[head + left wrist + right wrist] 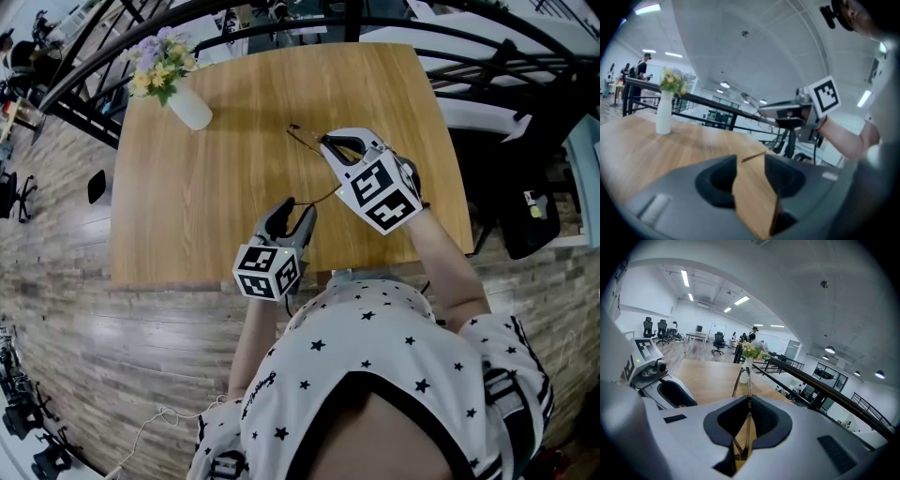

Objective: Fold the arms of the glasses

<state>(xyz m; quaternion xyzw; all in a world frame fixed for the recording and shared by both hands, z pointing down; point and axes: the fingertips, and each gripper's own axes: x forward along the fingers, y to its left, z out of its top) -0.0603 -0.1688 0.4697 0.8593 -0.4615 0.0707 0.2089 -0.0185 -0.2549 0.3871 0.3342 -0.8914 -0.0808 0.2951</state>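
My right gripper (328, 143) is shut on the thin wire-framed glasses (302, 134), holding them just above the wooden table (206, 197). In the right gripper view the frame (746, 378) stands pinched edge-on between the closed jaws (749, 401). One slim arm of the glasses (323, 197) reaches back toward my left gripper (295, 206), which is open close by it. In the left gripper view only bare table shows between the spread jaws (751, 159). The right gripper (776, 110) with the faint lens (750, 105) hangs ahead of them.
A white vase of flowers (187, 105) stands at the table's far left corner, also seen as the vase (663, 112) and its flowers (752, 351). A black railing (281, 19) runs behind the table. A black chair (525, 216) is to the right.
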